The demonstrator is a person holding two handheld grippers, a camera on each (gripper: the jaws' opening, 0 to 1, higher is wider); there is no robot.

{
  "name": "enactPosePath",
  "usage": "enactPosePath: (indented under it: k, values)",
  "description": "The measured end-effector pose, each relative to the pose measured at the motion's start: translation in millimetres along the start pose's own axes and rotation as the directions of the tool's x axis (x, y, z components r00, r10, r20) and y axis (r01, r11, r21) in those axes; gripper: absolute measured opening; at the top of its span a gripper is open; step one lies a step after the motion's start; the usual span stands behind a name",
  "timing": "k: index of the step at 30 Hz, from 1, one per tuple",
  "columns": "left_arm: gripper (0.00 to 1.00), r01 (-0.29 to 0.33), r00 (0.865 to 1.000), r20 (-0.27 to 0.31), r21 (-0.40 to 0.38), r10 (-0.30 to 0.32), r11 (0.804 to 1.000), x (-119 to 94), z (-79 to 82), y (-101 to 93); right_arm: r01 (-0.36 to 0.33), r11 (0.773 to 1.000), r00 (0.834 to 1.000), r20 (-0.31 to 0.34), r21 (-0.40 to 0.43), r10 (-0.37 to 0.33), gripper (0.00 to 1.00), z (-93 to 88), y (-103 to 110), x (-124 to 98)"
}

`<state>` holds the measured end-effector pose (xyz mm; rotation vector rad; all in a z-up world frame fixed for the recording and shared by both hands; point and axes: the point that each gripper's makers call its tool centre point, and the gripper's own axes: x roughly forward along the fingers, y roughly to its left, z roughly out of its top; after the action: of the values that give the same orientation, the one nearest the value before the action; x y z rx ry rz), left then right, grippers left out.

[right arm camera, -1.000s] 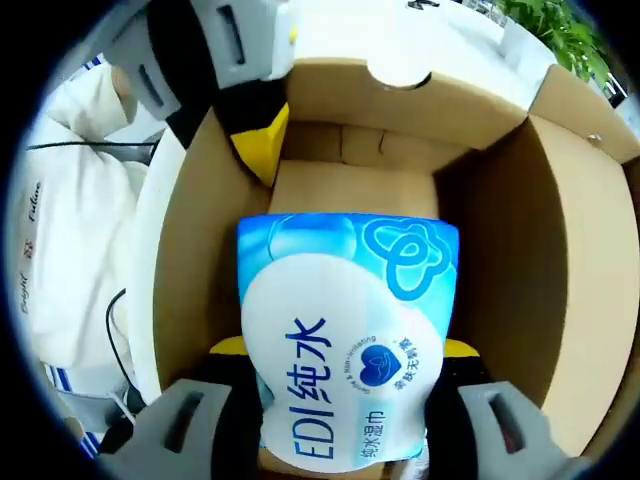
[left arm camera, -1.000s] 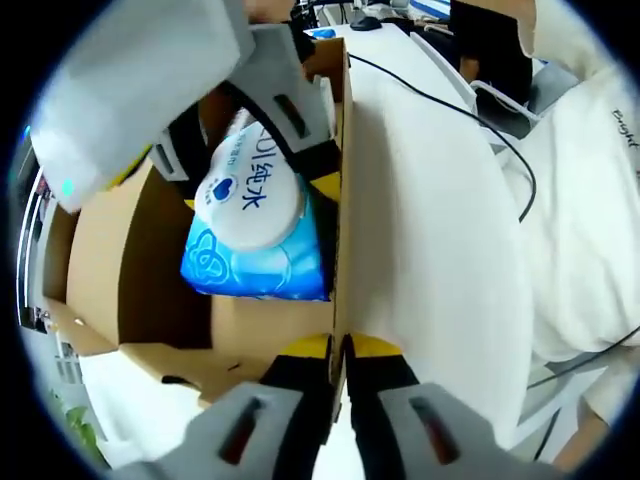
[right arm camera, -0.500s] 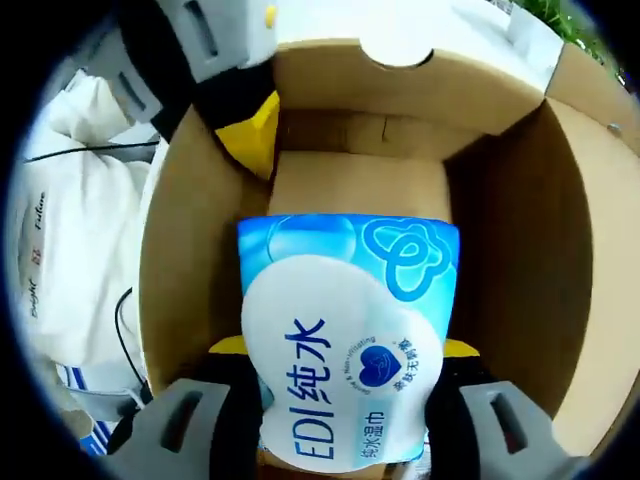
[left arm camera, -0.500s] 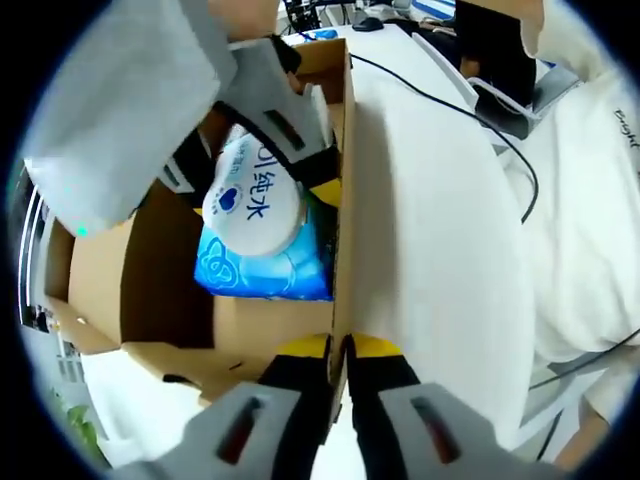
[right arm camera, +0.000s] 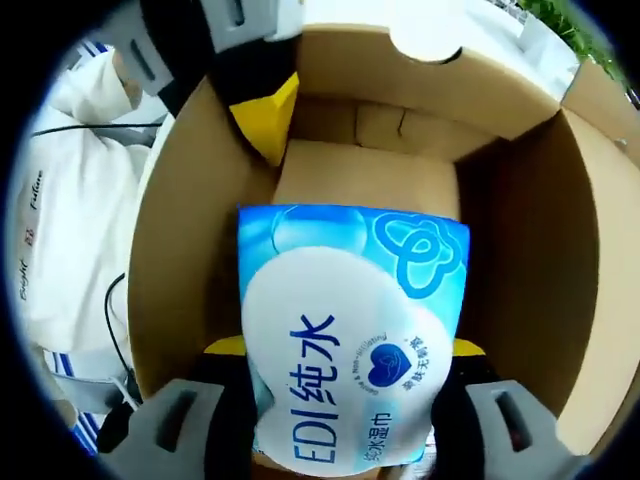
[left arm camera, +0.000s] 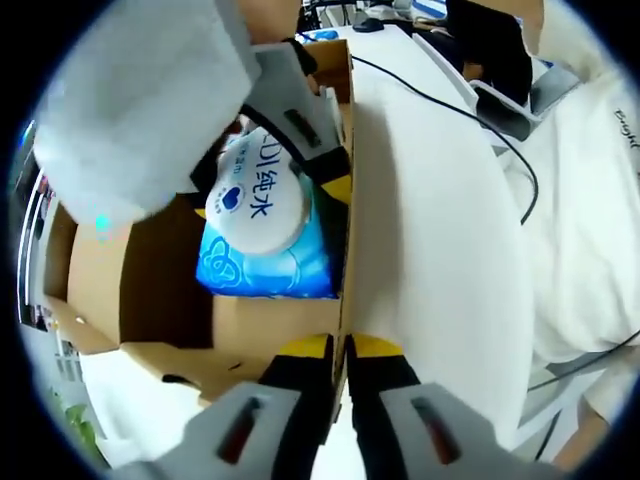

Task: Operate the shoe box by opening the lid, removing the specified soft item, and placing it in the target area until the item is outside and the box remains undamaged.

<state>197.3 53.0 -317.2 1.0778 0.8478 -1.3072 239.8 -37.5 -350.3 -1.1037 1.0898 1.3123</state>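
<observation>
My left gripper (left arm camera: pixel 340 350) clamps the shoe box (left arm camera: pixel 150 280) wall, steadying it so nothing tears. To its right, my right gripper (right arm camera: pixel 345 400) squeezes the blue wipes pack (right arm camera: pixel 350 330), which sits inside the open box, ready for lifting out.

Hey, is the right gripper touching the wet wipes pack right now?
Touching. The right gripper view shows the right gripper with its jaws pressed against both sides of the wet wipes pack.

The brown cardboard shoe box (right arm camera: pixel 520 250) stands open, its wall pinched between the left tool's (left arm camera: pixel 340 352) closed jaws. The blue-and-white wet-wipe pack (right arm camera: pixel 345 330) sits clamped between the right tool's (right arm camera: pixel 345 350) jaws, above the box floor.
</observation>
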Motion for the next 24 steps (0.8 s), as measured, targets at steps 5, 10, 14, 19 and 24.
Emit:
enactPosePath:
  k: [5,10,14,19,24]
  values:
    - [0.05,0.001,1.000,-0.001,-0.005,-0.001,1.000,0,-0.1,2.6,0.002,1.000,1.000,-0.023,0.005,-0.002,0.69,0.8,4,1]
    - [0.05,0.007,1.000,-0.002,-0.005,-0.007,1.000,0,0.0,1.1,0.011,1.000,0.999,-0.036,0.008,-0.011,0.68,1.7,4,-1]
    - [0.05,0.005,1.000,0.002,0.001,-0.005,1.000,0,0.0,-2.4,0.021,1.000,0.999,-0.025,0.002,-0.021,0.66,1.2,-1,-4]
    - [0.04,-0.001,1.000,0.011,0.006,0.001,1.000,0,0.5,-7.3,0.082,0.996,0.997,-0.002,-0.047,-0.083,0.63,6.2,-14,-12]
    - [0.04,0.010,1.000,0.003,0.005,-0.010,1.000,1,0.2,-4.4,0.108,0.992,0.994,0.021,-0.070,-0.107,0.60,4.3,-20,-21]
